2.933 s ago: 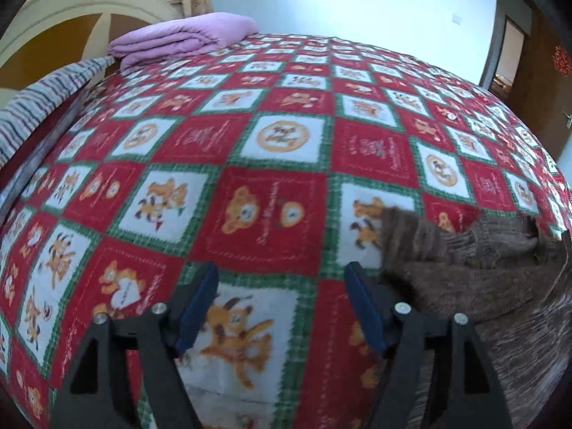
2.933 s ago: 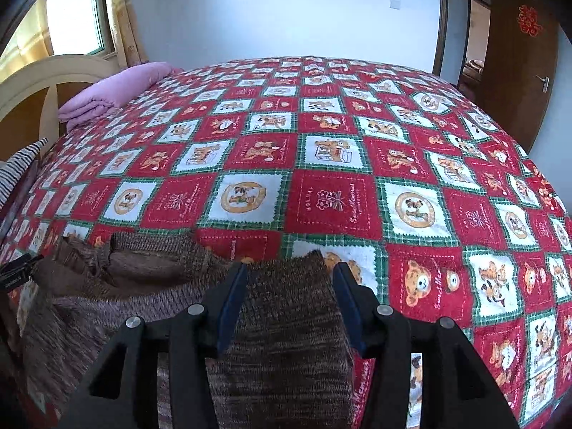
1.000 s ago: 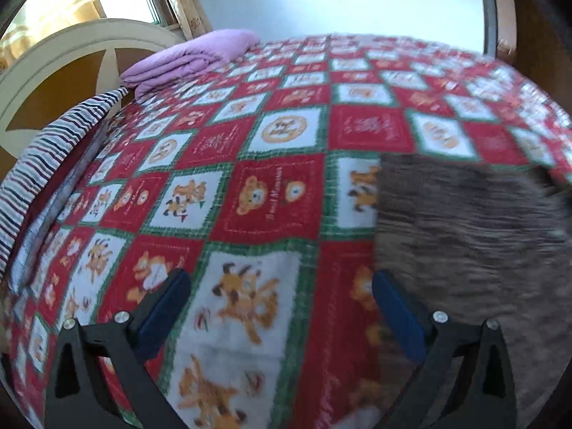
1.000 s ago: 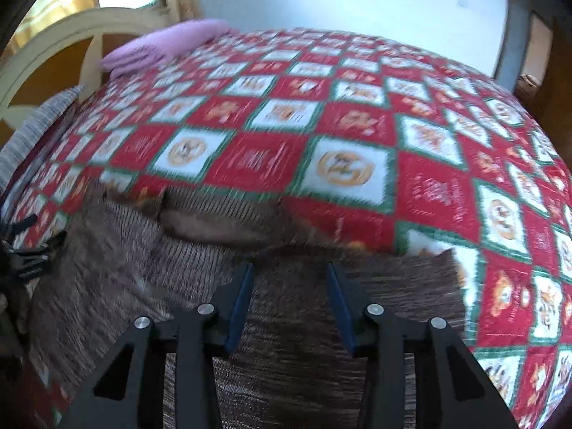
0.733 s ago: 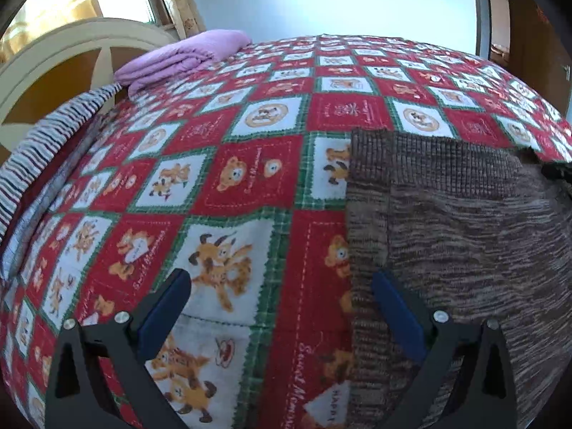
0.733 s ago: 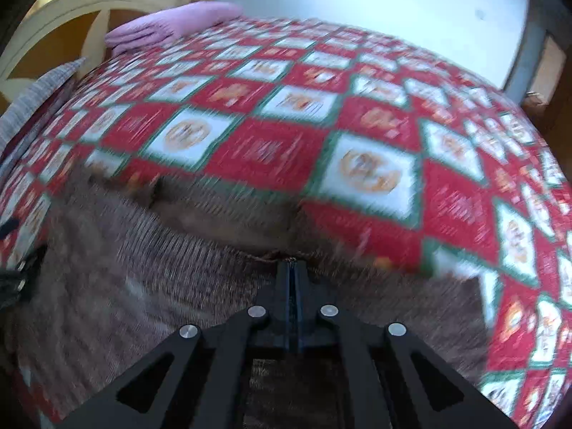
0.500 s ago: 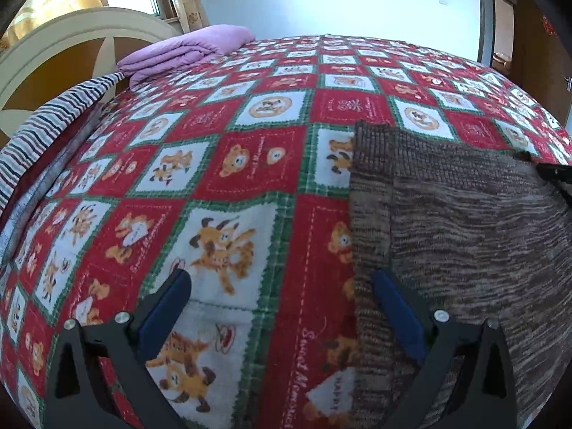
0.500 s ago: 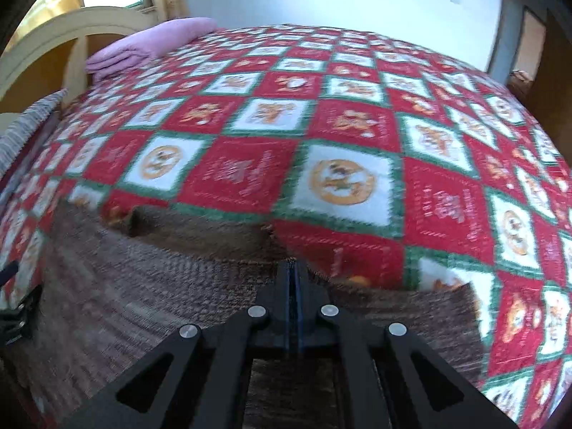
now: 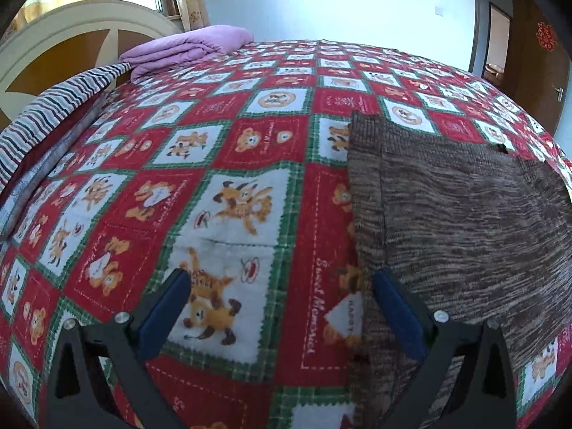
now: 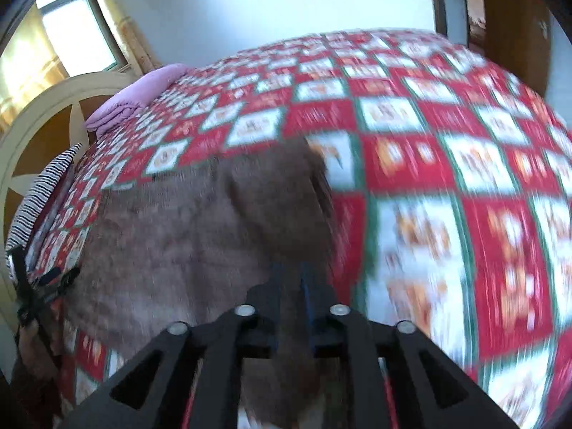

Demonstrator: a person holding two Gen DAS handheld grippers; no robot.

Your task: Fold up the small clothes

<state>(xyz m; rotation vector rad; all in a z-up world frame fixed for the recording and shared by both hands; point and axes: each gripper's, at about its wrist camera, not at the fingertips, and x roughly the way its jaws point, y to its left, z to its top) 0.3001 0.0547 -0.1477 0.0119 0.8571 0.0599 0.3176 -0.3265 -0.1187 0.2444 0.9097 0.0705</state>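
Observation:
A brown knit sweater (image 9: pixel 464 214) lies flat on the red patterned bedspread (image 9: pixel 250 143). My left gripper (image 9: pixel 279 279) is open wide above the bedspread, its right finger (image 9: pixel 393 307) at the sweater's left edge, with nothing between its fingers. In the blurred right wrist view, a raised fold of the sweater (image 10: pixel 279 207) runs between the jaws of my right gripper (image 10: pixel 289 271). The jaws are opening a little but still pinch the fold. The left gripper (image 10: pixel 39 282) shows at the far left edge.
A folded purple blanket (image 9: pixel 186 48) lies at the far corner by the cream headboard (image 9: pixel 71 25). A striped cloth (image 9: pixel 53 111) hangs along the bed's left side. A wooden door (image 9: pixel 529 57) stands at the right.
My right gripper closed on the sweater's far edge, then swung and rolled, lifting a fold of the knit with it. The left gripper crept forward beside the sweater's left edge, still open.

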